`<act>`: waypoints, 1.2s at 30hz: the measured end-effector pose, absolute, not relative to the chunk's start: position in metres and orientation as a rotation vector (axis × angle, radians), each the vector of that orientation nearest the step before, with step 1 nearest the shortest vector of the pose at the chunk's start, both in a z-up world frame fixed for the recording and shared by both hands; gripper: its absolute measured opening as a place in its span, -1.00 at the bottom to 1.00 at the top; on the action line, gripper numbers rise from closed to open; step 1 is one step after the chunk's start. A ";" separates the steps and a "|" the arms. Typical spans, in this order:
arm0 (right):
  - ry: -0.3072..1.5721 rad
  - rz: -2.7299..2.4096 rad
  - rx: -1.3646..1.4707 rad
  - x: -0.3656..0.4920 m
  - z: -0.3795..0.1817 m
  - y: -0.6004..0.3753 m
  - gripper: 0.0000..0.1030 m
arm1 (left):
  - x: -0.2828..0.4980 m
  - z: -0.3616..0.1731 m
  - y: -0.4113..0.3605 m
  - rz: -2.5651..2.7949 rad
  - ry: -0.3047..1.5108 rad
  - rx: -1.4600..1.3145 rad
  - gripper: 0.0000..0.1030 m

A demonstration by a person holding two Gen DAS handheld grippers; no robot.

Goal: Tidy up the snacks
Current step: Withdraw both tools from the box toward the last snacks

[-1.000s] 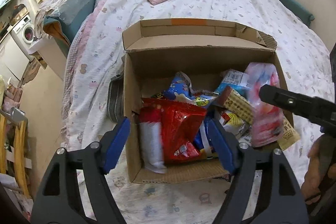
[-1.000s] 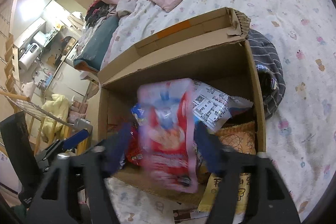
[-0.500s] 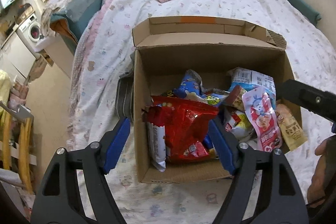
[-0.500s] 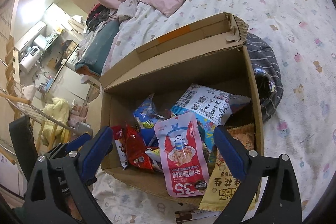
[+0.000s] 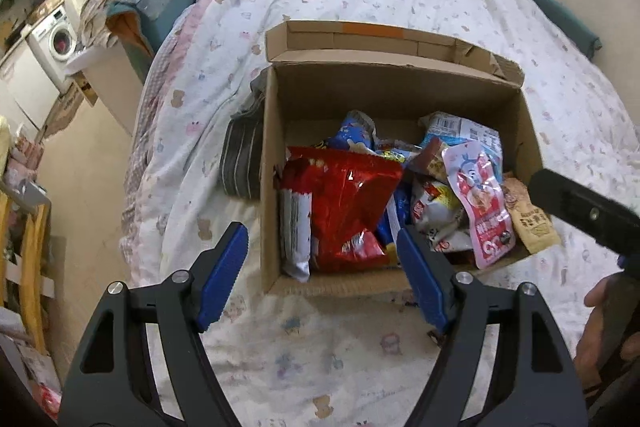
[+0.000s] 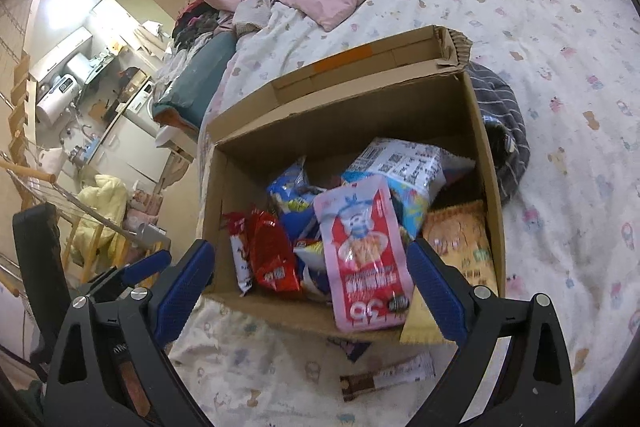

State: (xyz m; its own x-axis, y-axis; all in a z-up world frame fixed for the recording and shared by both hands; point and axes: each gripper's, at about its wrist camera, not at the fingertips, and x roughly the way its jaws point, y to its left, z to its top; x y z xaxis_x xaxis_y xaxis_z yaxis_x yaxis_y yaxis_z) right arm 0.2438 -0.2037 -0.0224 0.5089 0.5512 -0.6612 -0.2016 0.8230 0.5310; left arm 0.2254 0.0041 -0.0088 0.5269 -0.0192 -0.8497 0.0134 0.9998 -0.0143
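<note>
An open cardboard box (image 5: 276,155) (image 6: 472,115) sits on the bed, holding several snack bags. A pink and red pouch (image 5: 482,199) (image 6: 364,251) lies on top, hanging over the near rim. A red bag (image 5: 344,203) (image 6: 272,251) lies at the box's left. My left gripper (image 5: 324,279) is open and empty above the box's near edge. My right gripper (image 6: 310,291) is open and empty, just short of the near rim; one of its fingers (image 5: 584,209) shows in the left wrist view.
A brown and white snack bar (image 6: 384,379) and a dark wrapper (image 6: 354,347) lie on the sheet before the box. A yellow bag (image 6: 460,247) leans over the right near corner. Striped grey cloth (image 6: 504,131) lies beside the box. The bed edge and floor are left.
My right gripper opened and let go of the pink and red pouch, which now rests in the box. Both grippers have drawn back from the box a little.
</note>
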 end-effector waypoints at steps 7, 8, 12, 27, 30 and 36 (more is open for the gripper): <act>0.920 0.451 0.380 0.215 -0.014 -0.210 0.92 | 0.199 -0.004 0.020 -0.040 0.999 -0.145 0.44; 0.924 0.448 0.388 0.211 -0.015 -0.212 0.92 | 0.196 -0.004 0.021 -0.044 1.002 -0.158 0.44; 0.935 0.439 0.411 0.193 -0.019 -0.221 0.92 | 0.184 -0.005 0.025 -0.059 1.005 -0.216 0.65; 1.027 0.364 0.457 0.152 -0.056 -0.262 0.92 | 0.143 -0.027 0.016 -0.036 1.073 -0.158 0.69; 1.072 0.279 0.470 0.153 -0.071 -0.277 0.92 | 0.143 -0.029 0.022 -0.014 1.076 -0.176 0.69; 1.250 0.240 0.493 0.168 -0.114 -0.270 0.92 | 0.148 -0.030 0.027 -0.001 1.086 -0.216 0.69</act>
